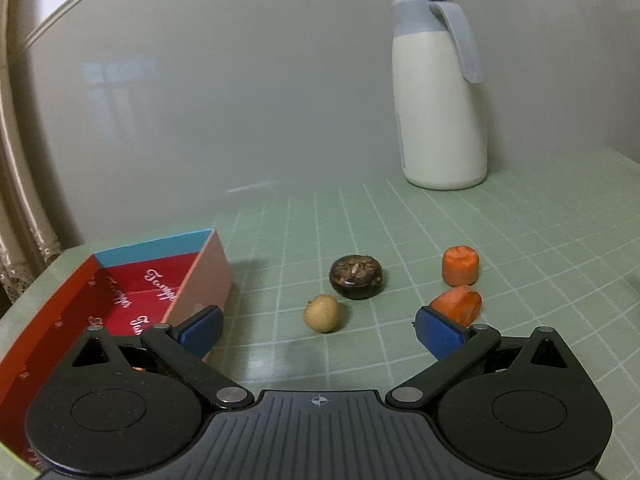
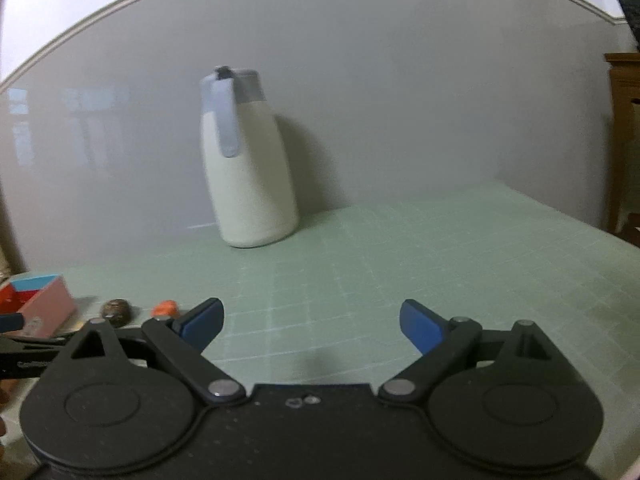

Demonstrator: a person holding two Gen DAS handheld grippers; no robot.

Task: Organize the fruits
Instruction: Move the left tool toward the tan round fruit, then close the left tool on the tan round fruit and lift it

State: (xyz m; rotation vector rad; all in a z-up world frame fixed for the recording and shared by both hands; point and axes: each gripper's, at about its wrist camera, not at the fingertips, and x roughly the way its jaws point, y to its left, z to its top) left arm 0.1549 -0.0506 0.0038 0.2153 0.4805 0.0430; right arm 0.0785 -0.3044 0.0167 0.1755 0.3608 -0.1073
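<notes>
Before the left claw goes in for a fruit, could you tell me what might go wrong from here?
1. The small tan fruit is round and may roll off across the mat if a finger nudges it.
2. The left claw is open, with one finger over the red box wall, so closing or lowering could snag it.
3. The nearer carrot piece lies right by the other finger and could be knocked.
</notes>
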